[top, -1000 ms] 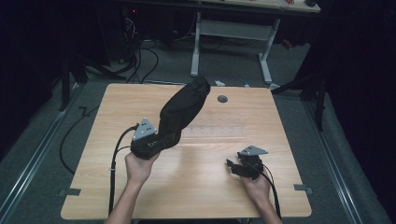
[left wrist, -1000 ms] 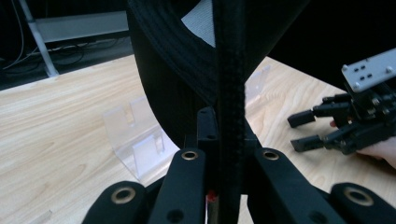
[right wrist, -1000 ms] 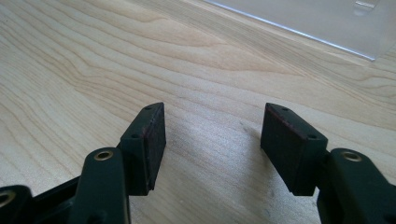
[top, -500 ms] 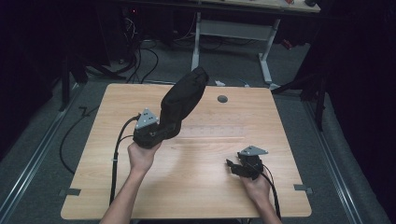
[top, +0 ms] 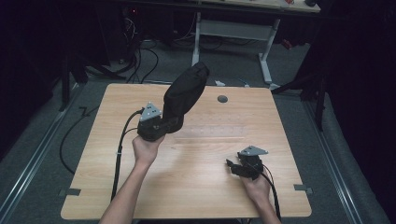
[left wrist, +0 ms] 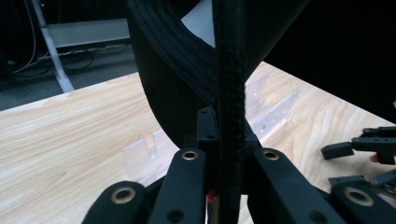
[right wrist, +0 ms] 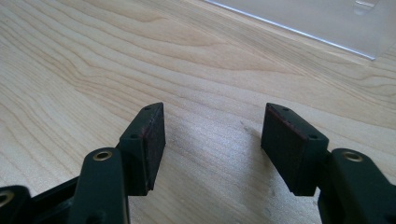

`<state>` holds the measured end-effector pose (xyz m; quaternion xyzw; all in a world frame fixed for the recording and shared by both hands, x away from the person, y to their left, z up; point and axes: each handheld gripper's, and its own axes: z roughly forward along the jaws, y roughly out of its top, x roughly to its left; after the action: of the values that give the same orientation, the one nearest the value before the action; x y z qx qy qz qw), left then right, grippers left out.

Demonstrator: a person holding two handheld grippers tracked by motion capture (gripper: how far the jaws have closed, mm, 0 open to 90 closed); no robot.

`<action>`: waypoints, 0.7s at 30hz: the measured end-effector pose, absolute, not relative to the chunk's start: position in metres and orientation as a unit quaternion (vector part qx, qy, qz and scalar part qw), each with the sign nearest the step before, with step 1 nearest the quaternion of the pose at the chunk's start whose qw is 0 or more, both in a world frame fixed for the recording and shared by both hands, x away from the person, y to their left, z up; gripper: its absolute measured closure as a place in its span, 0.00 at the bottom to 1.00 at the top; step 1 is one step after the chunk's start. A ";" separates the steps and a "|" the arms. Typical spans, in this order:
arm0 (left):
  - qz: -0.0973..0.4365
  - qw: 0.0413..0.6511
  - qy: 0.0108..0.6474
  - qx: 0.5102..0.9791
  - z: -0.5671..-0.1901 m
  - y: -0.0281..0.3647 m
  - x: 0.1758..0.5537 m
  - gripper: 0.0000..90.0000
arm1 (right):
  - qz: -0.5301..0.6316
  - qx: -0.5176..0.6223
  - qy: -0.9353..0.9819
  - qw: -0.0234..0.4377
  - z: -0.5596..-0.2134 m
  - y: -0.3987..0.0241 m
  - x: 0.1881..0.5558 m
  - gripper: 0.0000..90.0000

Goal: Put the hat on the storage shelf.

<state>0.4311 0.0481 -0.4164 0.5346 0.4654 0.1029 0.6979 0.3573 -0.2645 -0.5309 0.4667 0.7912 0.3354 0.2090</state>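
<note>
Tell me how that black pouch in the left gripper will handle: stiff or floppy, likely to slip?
The black pouch rises upright from the left gripper without drooping, so probably fairly stiff or padded. The jaws pinch its thick stitched seam, so slipping seems unlikely. One hand holds it aloft, suggesting it's light.

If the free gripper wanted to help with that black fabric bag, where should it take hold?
Probably the black fabric bag's thick stitched edge, coming from the right: that seam is a narrow, firm ridge, and the left gripper already pinches it lower down. The right gripper waits open.
</note>
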 end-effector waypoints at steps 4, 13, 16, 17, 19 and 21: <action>0.107 0.698 0.468 0.531 -0.421 0.046 0.437 0.96 | 0.335 0.467 0.791 0.209 -0.531 -0.265 0.357 0.44; 0.123 0.694 0.469 0.533 -0.427 0.040 0.447 0.96 | 0.335 0.467 0.791 0.209 -0.531 -0.264 0.357 0.44; 0.129 0.690 0.471 0.534 -0.430 0.036 0.449 0.96 | 0.335 0.466 0.792 0.209 -0.531 -0.265 0.357 0.44; 0.130 0.689 0.473 0.533 -0.431 0.035 0.450 0.96 | 0.335 0.465 0.792 0.210 -0.531 -0.265 0.357 0.44; 0.132 0.687 0.476 0.534 -0.433 0.034 0.452 0.96 | 0.335 0.465 0.792 0.210 -0.531 -0.265 0.357 0.44; 0.138 0.683 0.477 0.536 -0.436 0.033 0.453 0.96 | 0.335 0.465 0.792 0.210 -0.531 -0.265 0.357 0.44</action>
<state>0.4534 0.0328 -0.4356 0.5363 0.4768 0.1380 0.6827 0.3572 -0.2647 -0.5310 0.4649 0.7920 0.3353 0.2100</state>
